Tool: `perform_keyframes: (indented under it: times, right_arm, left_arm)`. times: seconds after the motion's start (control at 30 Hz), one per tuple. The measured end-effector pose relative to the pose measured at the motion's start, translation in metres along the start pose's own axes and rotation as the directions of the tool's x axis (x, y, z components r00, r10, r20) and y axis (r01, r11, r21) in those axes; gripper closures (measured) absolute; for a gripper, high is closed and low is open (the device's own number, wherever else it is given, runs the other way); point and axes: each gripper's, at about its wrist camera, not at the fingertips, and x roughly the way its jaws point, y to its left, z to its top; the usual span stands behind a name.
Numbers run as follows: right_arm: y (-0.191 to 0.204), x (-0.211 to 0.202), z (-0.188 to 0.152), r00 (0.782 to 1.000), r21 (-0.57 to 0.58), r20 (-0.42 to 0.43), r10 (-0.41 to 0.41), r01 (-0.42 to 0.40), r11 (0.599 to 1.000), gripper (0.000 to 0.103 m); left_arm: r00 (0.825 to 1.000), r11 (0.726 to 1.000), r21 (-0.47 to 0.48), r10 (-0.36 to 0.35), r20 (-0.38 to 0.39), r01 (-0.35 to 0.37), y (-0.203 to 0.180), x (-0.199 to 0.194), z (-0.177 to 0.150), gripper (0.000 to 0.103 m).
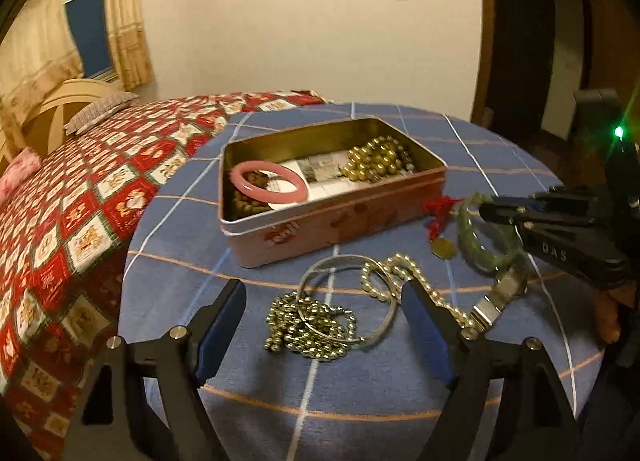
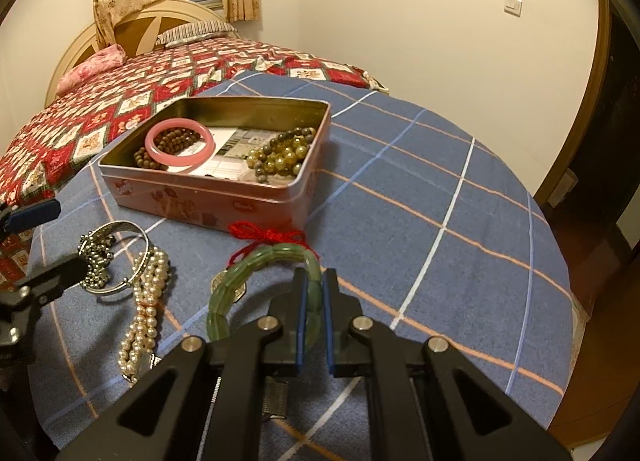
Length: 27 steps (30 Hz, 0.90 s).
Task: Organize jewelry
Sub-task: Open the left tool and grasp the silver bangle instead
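An open rectangular pink metal tin (image 1: 332,217) sits on a round table covered by a blue checked cloth (image 2: 440,189), and serves here as the landmark. Inside the tin, at its left end, a smooth pink ring bangle (image 1: 269,183) lies on top of a string of brown wooden beads (image 2: 176,139); at its right end sits a heap of olive-gold round beads (image 1: 378,159), with printed paper (image 2: 232,153) between the two.

In front of the tin, on the cloth, the left gripper (image 1: 324,325) stands wide apart, empty, its blue-padded fingers (image 1: 222,325) on either side of a cluster of small dark-gold metal beads (image 1: 310,327) and a thin silver bangle (image 1: 348,297) that overlaps them. Just to the right of those, still in front of the tin, a double strand of cream pearls (image 2: 146,301) runs toward a silver clasp (image 1: 494,301).

Off the tin's front right corner, the right gripper (image 2: 314,303) is clenched on a translucent green stone-segment bracelet (image 2: 256,285), its blue pads pressing the band from both sides. I cannot tell whether the far part of the bracelet rests on the cloth. A red knotted cord (image 2: 272,235) lies between the bracelet and the tin wall, close to the tin, and a small gold oval pendant (image 1: 443,248) lies just beside the bracelet.

Behind the tin, beyond the table, is a bed with a red patterned quilt (image 1: 80,213).
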Motion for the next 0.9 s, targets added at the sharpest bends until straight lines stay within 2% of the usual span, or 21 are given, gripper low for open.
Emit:
perform_keyframes:
  times: [0.23, 0.47, 0.57, 0.63, 0.73, 0.77, 0.9]
  right_arm:
    - [-0.001, 0.001, 0.000, 1.000, 0.001, -0.003, 0.002, -0.002, 1.000, 0.094]
    - [-0.001, 0.001, -0.001, 1.000, 0.001, -0.006, 0.003, -0.003, 1.000, 0.094]
    - [0.000, 0.000, -0.001, 1.000, 0.001, -0.006, 0.004, -0.004, 1.000, 0.094]
    - [0.000, 0.000, -0.001, 1.000, 0.004, -0.005, 0.004, -0.004, 1.000, 0.094]
    - [0.001, 0.000, -0.001, 1.000, 0.004, -0.004, 0.003, -0.003, 1.000, 0.094]
    - [0.000, 0.000, -0.001, 1.000, 0.004, -0.002, 0.003, -0.003, 1.000, 0.094]
    - [-0.001, 0.001, -0.001, 1.000, 0.006, 0.000, 0.002, -0.002, 1.000, 0.094]
  left_arm:
    - [0.998, 0.996, 0.094, 0.001, -0.070, 0.006, -0.013, 0.026, -0.004, 0.023]
    - [0.992, 0.992, 0.123, -0.017, -0.125, 0.033, -0.012, 0.043, 0.001, 0.023]
    - [0.992, 0.993, 0.112, -0.018, -0.128, 0.033, -0.010, 0.045, 0.002, 0.023]
    - [0.991, 0.993, 0.104, -0.038, -0.129, 0.052, -0.009, 0.045, 0.002, 0.034]
    - [0.992, 0.994, 0.096, -0.035, -0.119, 0.046, -0.007, 0.040, 0.001, 0.035]
    - [0.993, 0.994, 0.091, -0.041, -0.112, 0.052, -0.007, 0.038, 0.001, 0.039]
    - [0.994, 0.996, 0.068, -0.050, -0.093, 0.056, -0.006, 0.029, 0.004, 0.039]
